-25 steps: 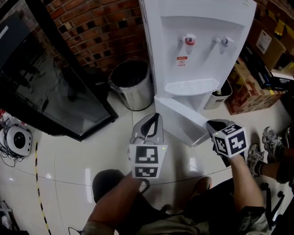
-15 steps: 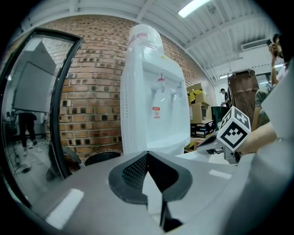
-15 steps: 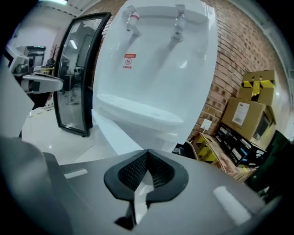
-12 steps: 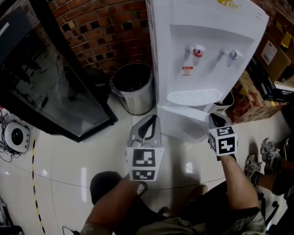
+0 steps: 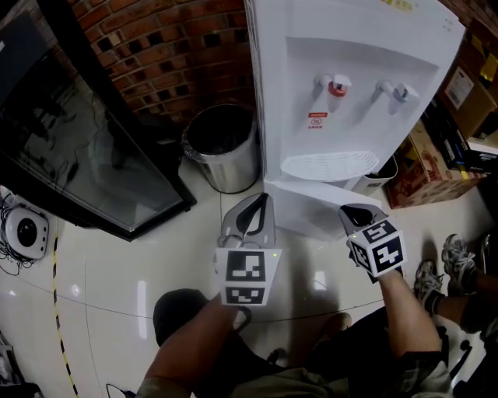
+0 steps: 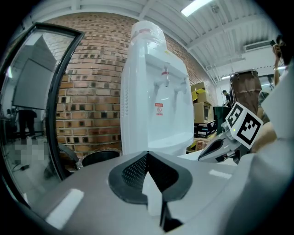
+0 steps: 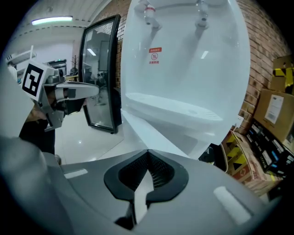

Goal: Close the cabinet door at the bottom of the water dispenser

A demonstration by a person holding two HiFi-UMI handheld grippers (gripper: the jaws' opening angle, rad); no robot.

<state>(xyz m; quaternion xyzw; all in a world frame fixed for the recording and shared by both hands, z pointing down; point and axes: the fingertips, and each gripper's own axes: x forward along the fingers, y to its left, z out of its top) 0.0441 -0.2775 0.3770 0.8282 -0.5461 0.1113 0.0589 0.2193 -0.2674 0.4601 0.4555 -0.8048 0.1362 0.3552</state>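
- Head view: dim, corners darkened; white water dispenser (image 5: 350, 116) is the brightest surface, nearly blown out.
- Glossy floor (image 5: 117, 264): small glare spots from overhead lamps.
- Glass panel (image 5: 78, 132): dark, with faint reflections.
- Left gripper view: ceiling tube light (image 6: 197, 6) bright at top; heavy fisheye bending, black circular vignette.
- Right gripper view: tube light (image 7: 53, 20) upper left; water dispenser front washed pale with a soft sheen.
- Left gripper (image 6: 147, 154), right gripper (image 7: 148, 151): near bodies soft, slightly out of focus.
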